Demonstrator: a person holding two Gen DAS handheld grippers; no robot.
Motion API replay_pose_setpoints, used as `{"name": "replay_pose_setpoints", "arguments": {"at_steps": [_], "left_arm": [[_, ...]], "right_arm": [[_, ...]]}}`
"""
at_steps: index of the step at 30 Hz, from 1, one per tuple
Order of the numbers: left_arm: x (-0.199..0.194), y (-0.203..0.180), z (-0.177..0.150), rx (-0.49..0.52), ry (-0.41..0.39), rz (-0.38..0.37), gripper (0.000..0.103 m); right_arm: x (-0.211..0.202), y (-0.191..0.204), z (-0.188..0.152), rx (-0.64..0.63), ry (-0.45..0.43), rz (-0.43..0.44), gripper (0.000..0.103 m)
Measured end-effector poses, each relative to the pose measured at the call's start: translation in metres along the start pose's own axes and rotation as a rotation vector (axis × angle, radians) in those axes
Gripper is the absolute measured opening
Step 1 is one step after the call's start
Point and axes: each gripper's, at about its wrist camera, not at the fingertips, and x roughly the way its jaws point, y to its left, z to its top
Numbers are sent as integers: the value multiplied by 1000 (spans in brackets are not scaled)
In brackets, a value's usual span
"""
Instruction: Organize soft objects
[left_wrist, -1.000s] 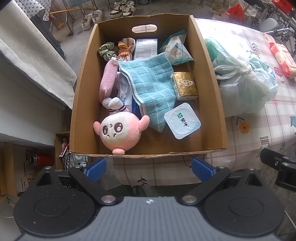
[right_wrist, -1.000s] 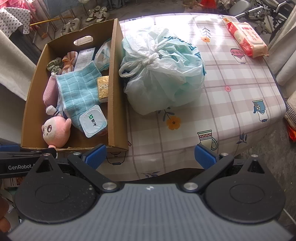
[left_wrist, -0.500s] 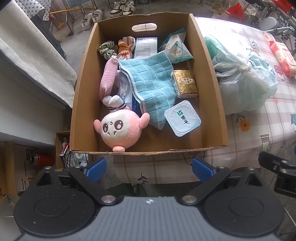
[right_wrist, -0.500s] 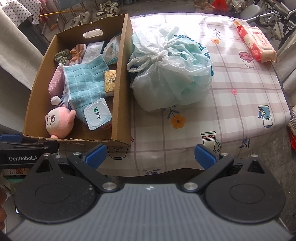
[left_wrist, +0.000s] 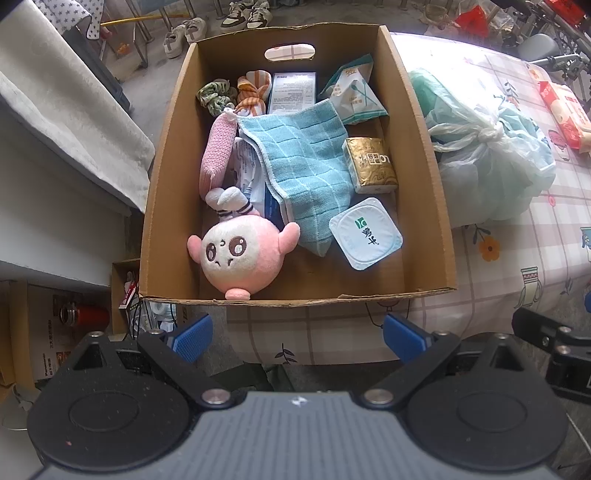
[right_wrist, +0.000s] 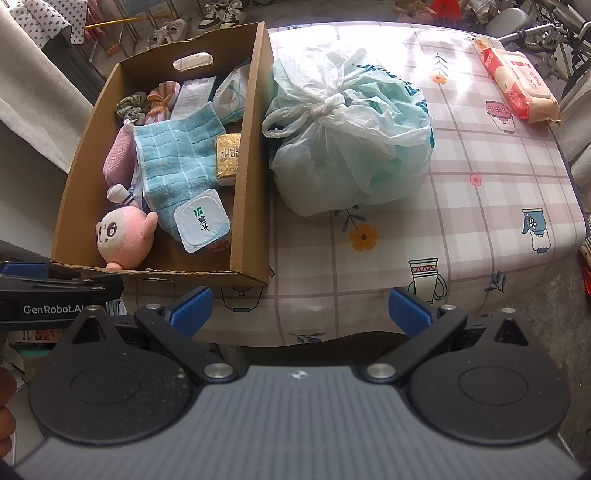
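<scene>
A cardboard box (left_wrist: 166, 155) (right_wrist: 251, 155) sits at the table's left edge. Inside lie a pink plush toy (left_wrist: 240, 254) (right_wrist: 123, 234), a blue checked towel (left_wrist: 306, 166) (right_wrist: 177, 158), a pink knitted pouch (left_wrist: 218, 151), a green scrunchie (left_wrist: 214, 96) and a striped orange cloth (left_wrist: 251, 92), mixed with a yogurt cup (left_wrist: 365, 232), a gold carton (left_wrist: 371, 164) and packets. My left gripper (left_wrist: 295, 336) is open, hovering before the box's near wall. My right gripper (right_wrist: 299, 310) is open over the table's front edge, right of the box.
A knotted pale plastic bag (right_wrist: 351, 129) stands right of the box on the checked tablecloth (right_wrist: 480, 206). A red tissue pack (right_wrist: 521, 85) lies at the far right corner. Shoes and a grey covered surface lie beyond and left of the box.
Both grippers have drifted slightly; the box sits a little higher and more central in the left wrist view, and further right in the right wrist view. Nothing was grasped.
</scene>
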Motion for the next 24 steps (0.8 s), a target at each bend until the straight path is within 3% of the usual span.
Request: {"name": "replay_pose_setpoints", "arguments": {"at_steps": [24], "left_arm": [[0,1,3,-2,2,2,99]], "right_arm": [[-1,2,2,-9,-3,2,102]]}}
